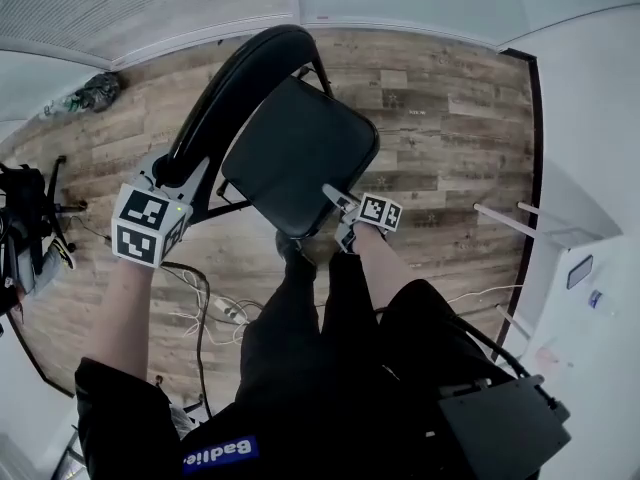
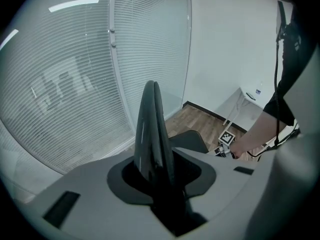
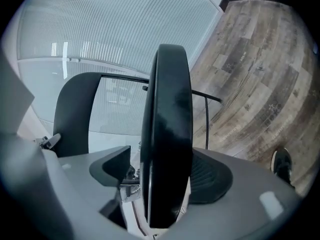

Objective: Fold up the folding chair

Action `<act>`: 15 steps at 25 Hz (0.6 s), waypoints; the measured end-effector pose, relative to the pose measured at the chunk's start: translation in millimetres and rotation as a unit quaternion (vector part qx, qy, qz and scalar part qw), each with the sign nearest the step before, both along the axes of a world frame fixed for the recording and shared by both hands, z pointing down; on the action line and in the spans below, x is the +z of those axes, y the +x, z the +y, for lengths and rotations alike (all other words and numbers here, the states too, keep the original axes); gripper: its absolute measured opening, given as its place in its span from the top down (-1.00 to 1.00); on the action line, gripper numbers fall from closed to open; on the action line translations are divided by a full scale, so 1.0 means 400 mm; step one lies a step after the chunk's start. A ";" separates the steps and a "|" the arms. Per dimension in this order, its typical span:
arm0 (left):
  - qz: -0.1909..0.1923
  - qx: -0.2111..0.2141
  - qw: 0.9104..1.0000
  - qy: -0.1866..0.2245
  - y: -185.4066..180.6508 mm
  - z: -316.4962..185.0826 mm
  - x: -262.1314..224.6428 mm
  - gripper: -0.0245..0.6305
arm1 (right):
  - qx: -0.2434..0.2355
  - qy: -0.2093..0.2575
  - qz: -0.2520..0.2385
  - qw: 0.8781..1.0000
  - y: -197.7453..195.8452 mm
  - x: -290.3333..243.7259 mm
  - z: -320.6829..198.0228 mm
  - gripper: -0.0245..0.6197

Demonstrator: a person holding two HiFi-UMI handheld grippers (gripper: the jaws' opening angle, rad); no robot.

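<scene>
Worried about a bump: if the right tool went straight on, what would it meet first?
The black padded chair seat, already edge-on between the jaws of the right tool; it would likely slide deeper onto it.

I am looking down from the head camera, high and steep, over the black folding chair [image 1: 300, 153] with its square padded seat and the brown wood plank floor [image 1: 450, 118] under it. The camera on the left gripper [image 1: 178, 173] is sitting very close to the chair's curved black backrest [image 2: 154, 129]. It is looking along its thin edge toward the white slatted blinds [image 2: 75, 84]. The camera on the right gripper [image 1: 342, 206] is sitting just as close and looking along the seat's edge. All three views are sharing the chair and the floor. The left gripper view is also catching the right gripper far off.
</scene>
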State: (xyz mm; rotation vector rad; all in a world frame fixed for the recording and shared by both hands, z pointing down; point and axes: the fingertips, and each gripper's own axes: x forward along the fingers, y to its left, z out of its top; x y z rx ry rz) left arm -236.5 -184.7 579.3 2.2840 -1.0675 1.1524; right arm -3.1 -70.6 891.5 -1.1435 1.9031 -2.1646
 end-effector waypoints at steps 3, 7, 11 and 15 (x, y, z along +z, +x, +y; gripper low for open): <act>0.001 0.008 1.000 -0.001 0.037 0.032 -0.027 0.61 | -0.003 0.002 -0.001 1.000 -0.016 -0.057 -0.005 -0.11; -0.008 0.016 1.000 0.007 0.072 0.056 -0.058 0.64 | -0.004 0.005 -0.002 1.000 -0.044 -0.121 -0.024 -0.11; -0.008 0.022 1.000 0.000 0.104 0.086 -0.084 0.69 | -0.007 0.008 -0.001 1.000 -0.075 -0.185 -0.042 -0.11; -0.003 0.028 1.000 -0.003 0.132 0.110 -0.106 0.71 | -0.019 0.011 0.000 1.000 -0.111 -0.245 -0.063 -0.11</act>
